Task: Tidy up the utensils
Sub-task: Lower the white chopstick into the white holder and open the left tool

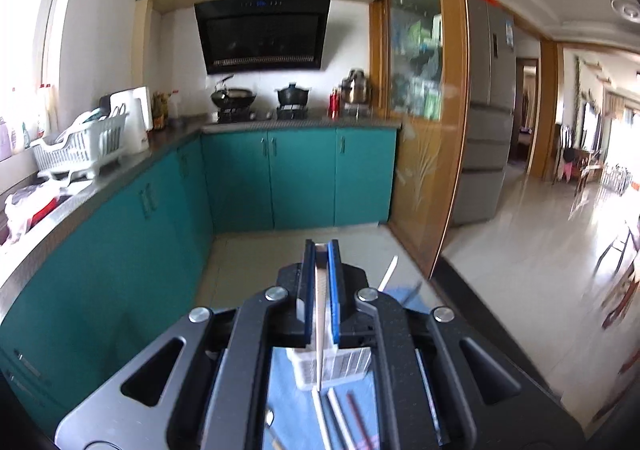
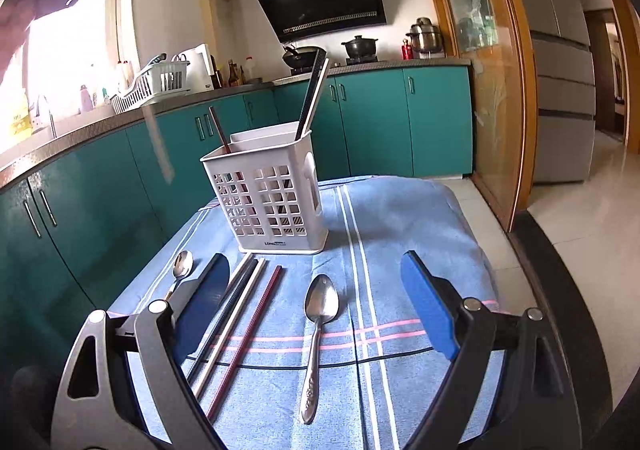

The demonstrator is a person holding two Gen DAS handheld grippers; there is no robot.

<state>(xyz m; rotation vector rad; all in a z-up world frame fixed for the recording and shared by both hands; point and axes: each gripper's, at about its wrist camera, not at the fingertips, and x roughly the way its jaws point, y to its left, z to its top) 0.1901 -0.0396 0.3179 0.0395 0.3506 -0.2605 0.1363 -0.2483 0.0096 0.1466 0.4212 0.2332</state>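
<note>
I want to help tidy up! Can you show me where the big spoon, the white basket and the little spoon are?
Big spoon (image 2: 321,300): right wrist view, on its bowl.
White basket (image 2: 276,206): right wrist view, on its latticed front wall.
Little spoon (image 2: 183,263): right wrist view, on its bowl.

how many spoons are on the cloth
2: a large steel spoon lying between the open right gripper's fingers, and a smaller steel spoon at the blue cloth's left edge.

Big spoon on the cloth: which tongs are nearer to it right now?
Right. The right tongs stand open low over the cloth, straddling the big spoon. The left tongs are raised above the white holder, shut on a pale chopstick.
</note>
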